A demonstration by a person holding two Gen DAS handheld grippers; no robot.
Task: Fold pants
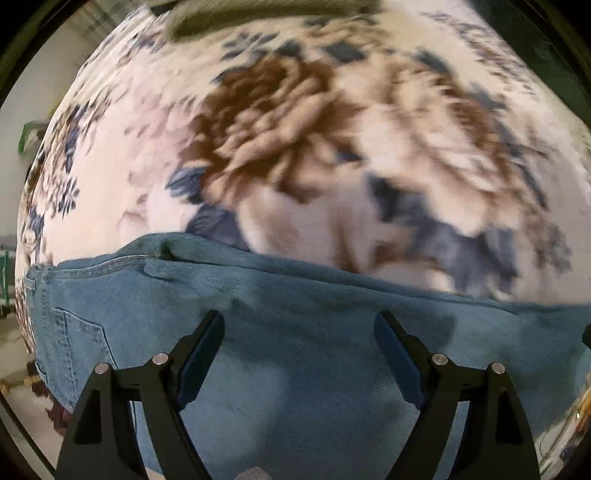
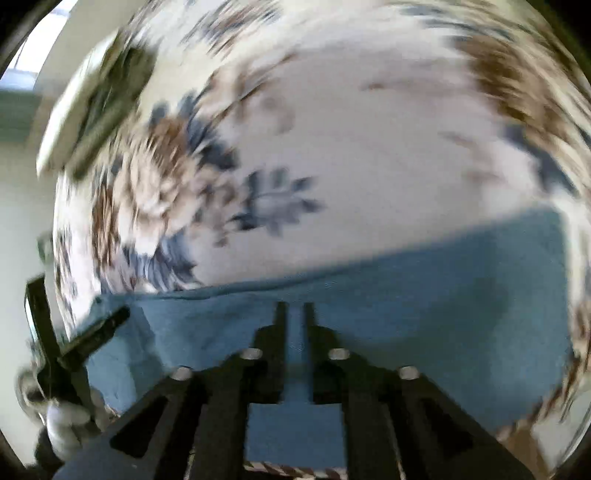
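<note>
Light blue denim pants (image 1: 295, 314) lie flat on a floral blanket (image 1: 295, 129). In the left wrist view the waistband, a belt loop and a back pocket (image 1: 74, 339) show at the left. My left gripper (image 1: 299, 325) is open, its fingers spread just above the denim. In the right wrist view, which is blurred, the pants (image 2: 443, 295) fill the lower half. My right gripper (image 2: 294, 314) has its fingers nearly together over the denim; a thin gap shows, and I cannot tell whether cloth is pinched.
The blanket with brown and blue flowers (image 2: 332, 147) covers the bed beyond the pants. A greenish folded item (image 1: 258, 14) lies at the far edge. My left gripper's body (image 2: 74, 339) shows at the left of the right wrist view.
</note>
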